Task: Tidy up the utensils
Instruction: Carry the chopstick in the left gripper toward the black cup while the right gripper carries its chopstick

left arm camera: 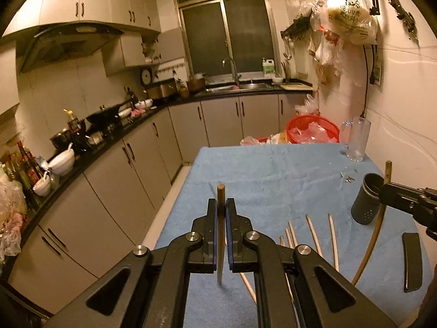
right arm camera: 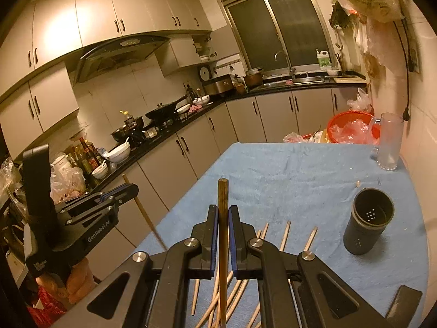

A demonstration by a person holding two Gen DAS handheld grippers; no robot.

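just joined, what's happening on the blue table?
A person works two handheld grippers. The left gripper is shut on one chopstick, and the right gripper is shut on another; both are lifted off the blue cloth. More loose chopsticks lie on the cloth. The dark holder stands upright to the right and looks empty, so nothing is sorted yet.

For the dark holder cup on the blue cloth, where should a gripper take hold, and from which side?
Grip the dark holder cup across its rim, one finger inside, coming from above. It stands upright with its mouth open and appears wider than the gripper jaws, so a side grasp around the body looks unlikely.
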